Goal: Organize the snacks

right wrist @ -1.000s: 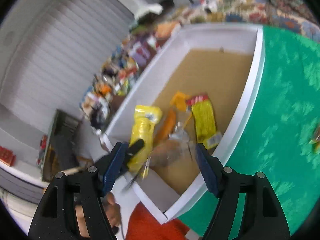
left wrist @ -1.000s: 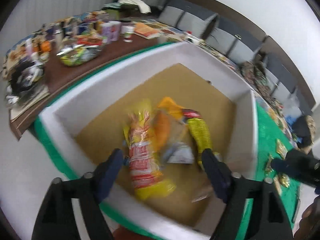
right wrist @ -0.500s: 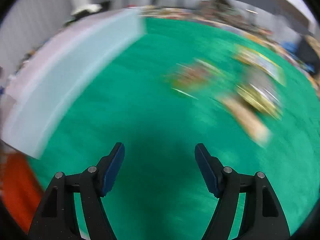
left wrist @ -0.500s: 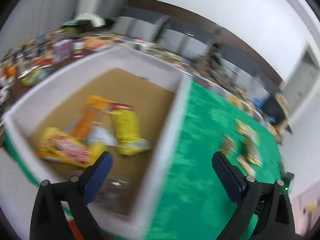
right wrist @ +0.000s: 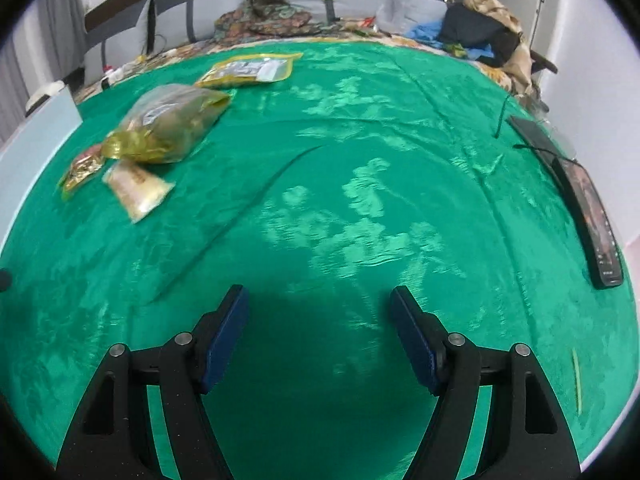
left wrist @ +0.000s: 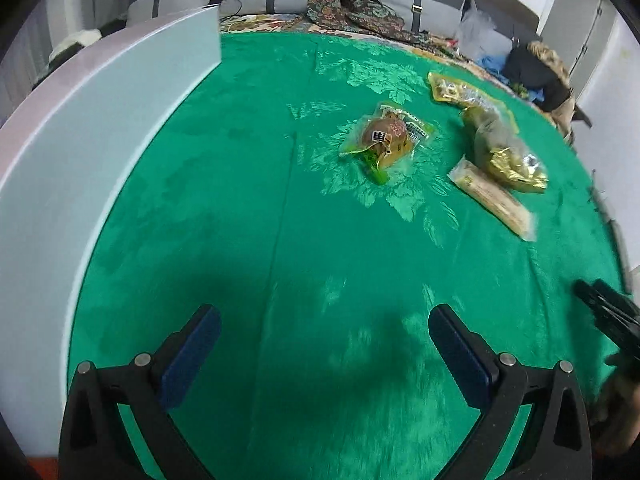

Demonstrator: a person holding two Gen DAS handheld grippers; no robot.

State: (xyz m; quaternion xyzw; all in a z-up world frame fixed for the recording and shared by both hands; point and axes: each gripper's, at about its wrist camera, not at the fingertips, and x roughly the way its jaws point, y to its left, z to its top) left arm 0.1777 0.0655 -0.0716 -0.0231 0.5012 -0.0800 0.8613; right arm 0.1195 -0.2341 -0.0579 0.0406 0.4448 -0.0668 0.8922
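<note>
Snacks left to sort: four packets on the green cloth [left wrist: 280, 240], none in the box yet. Clear pouch with a brown snack [left wrist: 386, 138] lies mid-table, alone; to its right a cluster: long pale stick pack [left wrist: 494, 198] nearest me, gold crinkly bag [left wrist: 500, 148] touching it behind, flat yellow pouch [left wrist: 452, 90] farthest. White box [left wrist: 80, 160] stands along the left edge; its inside is out of sight from here. My left gripper [left wrist: 320, 356] hangs over bare cloth near me, jaws wide, nothing between them. My right gripper [right wrist: 318, 334] is over bare cloth too, packets far left in its view, jaws have just been opening a bit more, partly wide, also empty. Step in hand, I judge: reach out for the next packet. Brown-snack pouch is the easy pick for the left, it sits clear of the others. Come down over its bulky middle, not the flat sealed rim, film looks slippery. Right should take the stick pack across its narrow width, lifting clear so the gold bag isn't dragged. Phone-like slab [right wrist: 592, 216] at the right edge: stay off it.
</note>
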